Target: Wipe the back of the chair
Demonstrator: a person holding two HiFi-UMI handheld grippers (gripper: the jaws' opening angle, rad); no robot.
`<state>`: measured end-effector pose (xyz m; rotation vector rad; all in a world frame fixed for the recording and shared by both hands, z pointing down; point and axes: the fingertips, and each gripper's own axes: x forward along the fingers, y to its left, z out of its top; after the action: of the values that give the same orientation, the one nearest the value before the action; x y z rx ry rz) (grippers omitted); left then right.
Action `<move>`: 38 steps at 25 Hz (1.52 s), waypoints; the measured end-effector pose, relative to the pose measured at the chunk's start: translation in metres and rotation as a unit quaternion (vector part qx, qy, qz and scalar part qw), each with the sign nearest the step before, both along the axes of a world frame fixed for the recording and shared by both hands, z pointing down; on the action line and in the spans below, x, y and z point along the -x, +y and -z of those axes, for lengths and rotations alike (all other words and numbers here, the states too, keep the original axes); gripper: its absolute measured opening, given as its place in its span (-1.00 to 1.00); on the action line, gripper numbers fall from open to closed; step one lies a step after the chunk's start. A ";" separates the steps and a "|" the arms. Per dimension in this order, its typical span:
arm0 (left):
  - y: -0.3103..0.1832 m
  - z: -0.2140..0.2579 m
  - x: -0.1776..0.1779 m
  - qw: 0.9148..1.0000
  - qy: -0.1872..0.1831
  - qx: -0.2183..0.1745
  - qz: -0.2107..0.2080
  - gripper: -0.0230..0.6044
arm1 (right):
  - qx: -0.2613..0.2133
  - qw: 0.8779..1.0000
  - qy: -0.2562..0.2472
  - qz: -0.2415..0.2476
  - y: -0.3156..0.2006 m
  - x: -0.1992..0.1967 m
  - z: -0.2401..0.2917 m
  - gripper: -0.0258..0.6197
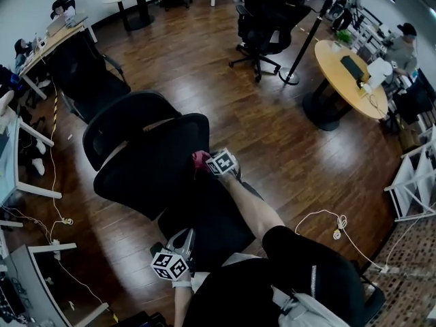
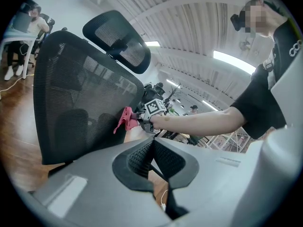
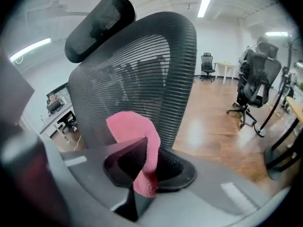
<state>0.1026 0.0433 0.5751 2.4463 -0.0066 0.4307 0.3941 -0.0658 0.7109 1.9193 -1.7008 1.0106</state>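
Head view, looking steeply down: nearest the person's body, the left gripper point(image 1: 182, 241) hangs low beside the seat of the chair. In the left gripper view its two dark ribbed jaws are pressed together with nothing between them.

Further out, a bare forearm point(image 1: 248, 206) reaches forward to the right gripper point(image 1: 204, 161). In the right gripper view its jaws are clamped on a pink, fuzzy cloth point(image 3: 131, 129). The cloth is pinched at its lower end, and its loose upper part folds over and stands up against the chair.

The cloth touches the back of a black office chair with a mesh backrest point(image 1: 151, 161), at the lower right edge of the backrest as the head view shows it. The backrest is a tall, rounded panel of fine, ribbed, see-through mesh in a dark frame. A separate curved black mesh headrest point(image 3: 97, 20) sits above it on a short stem. The chair stands upright on a glossy brown wooden floor point(image 1: 225, 94).

Beyond it, well apart, are another black office chair point(image 1: 262, 19) and a round light-wood table point(image 1: 340, 70).
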 end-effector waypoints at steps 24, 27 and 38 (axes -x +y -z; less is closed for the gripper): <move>-0.015 0.021 0.011 0.999 0.007 -0.020 0.027 -0.96 | 0.018 0.997 0.017 -0.070 0.019 -0.025 -0.008 -0.79; -0.019 0.026 0.021 0.999 -0.005 -0.039 0.026 -0.96 | 0.023 0.999 0.016 -0.045 -0.003 0.004 -0.007 -0.79; -0.025 0.035 0.035 0.992 -0.034 -0.120 -0.028 -0.96 | 0.017 0.999 0.012 0.032 -0.067 0.094 0.002 -0.79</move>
<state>0.0680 0.0181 0.5397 2.6711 -0.0201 0.5673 0.3003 -0.1330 0.7085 1.8366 -1.7088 0.9839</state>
